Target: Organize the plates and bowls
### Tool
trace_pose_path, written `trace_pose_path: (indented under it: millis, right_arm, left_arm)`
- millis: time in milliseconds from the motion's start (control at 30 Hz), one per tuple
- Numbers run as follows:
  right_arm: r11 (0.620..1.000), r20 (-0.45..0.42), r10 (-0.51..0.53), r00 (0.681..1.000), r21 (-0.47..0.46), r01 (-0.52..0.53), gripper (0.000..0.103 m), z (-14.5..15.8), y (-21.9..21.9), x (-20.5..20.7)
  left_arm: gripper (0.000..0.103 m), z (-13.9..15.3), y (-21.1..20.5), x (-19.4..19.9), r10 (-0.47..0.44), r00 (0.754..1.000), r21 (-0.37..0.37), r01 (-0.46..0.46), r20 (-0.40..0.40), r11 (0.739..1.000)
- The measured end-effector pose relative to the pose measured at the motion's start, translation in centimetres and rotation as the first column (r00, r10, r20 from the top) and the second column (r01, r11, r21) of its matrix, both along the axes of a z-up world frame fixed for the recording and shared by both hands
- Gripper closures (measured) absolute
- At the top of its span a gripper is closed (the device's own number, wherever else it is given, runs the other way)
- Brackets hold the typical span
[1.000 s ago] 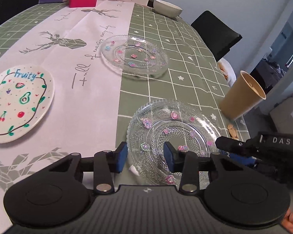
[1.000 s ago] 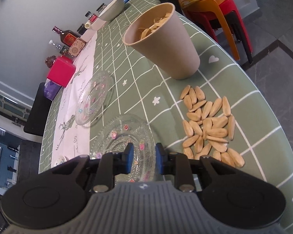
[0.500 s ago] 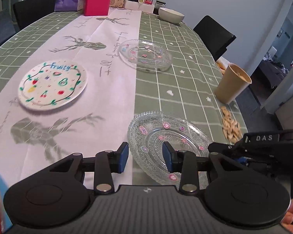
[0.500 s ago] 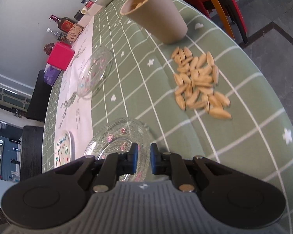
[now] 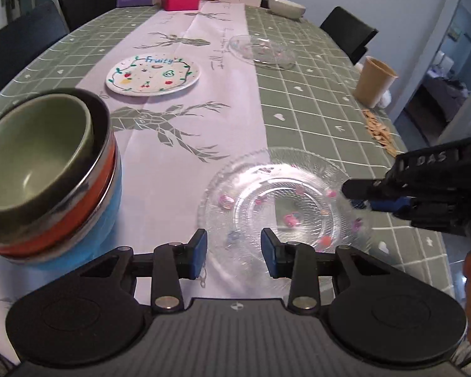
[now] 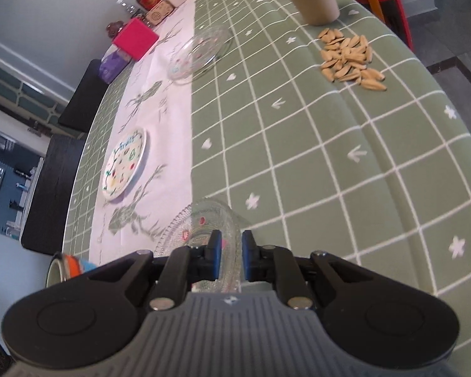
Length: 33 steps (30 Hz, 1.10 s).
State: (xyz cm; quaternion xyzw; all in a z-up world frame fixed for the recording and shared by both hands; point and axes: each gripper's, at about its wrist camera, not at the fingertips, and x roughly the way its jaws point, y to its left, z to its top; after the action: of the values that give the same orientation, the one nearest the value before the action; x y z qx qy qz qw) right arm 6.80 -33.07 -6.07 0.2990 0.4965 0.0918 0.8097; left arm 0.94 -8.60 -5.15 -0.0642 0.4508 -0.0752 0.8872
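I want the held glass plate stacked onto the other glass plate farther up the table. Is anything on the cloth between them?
Nothing visible: between the near glass plate in the right gripper and the far glass plate lies only bare tablecloth.

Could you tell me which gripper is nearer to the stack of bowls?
Left. The left gripper sits just right of the stack of bowls; the right gripper is farther right, beyond the glass plate.

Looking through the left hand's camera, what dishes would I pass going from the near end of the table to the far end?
Near glass plate → stacked bowls → white "Fruity" plate → second glass plate → pale bowl at the far end.
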Motion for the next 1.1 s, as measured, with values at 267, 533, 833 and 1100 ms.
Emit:
trace_pose_path:
  millis: [267, 533, 833, 1100]
  right_arm:
    - [0.997, -0.072, 0.066, 0.995, 0.043, -0.063, 0.096, -2.4, 1.9, -1.0]
    - [0.996, -0.063, 0.057, 0.996, 0.075, -0.052, 0.096, -2.3, 0.9, -1.4]
    - [0.985, -0.055, 0.081, 0.995, 0.155, -0.071, 0.099, -3.7, 0.7, -0.9]
    - [0.987, -0.076, 0.029, 0.997, 0.162, -0.016, 0.100, -3.6, -0.7, -1.2]
  left_arm:
    - [0.066, -0.1, -1.8, -1.7, -0.086, 0.995, 0.055, 0.083, 0.047, 0.995]
    - [0.066, -0.3, -1.8, -1.5, -0.078, 0.996, 0.060, 0.075, 0.048, 0.995]
    - [0.066, -0.4, -0.8, -1.0, -0.049, 0.999, 0.030, 0.049, 0.006, 0.998]
    - [0.062, 0.2, 0.3, -1.1, -0.047, 0.999, 0.008, 0.047, 0.021, 0.999]
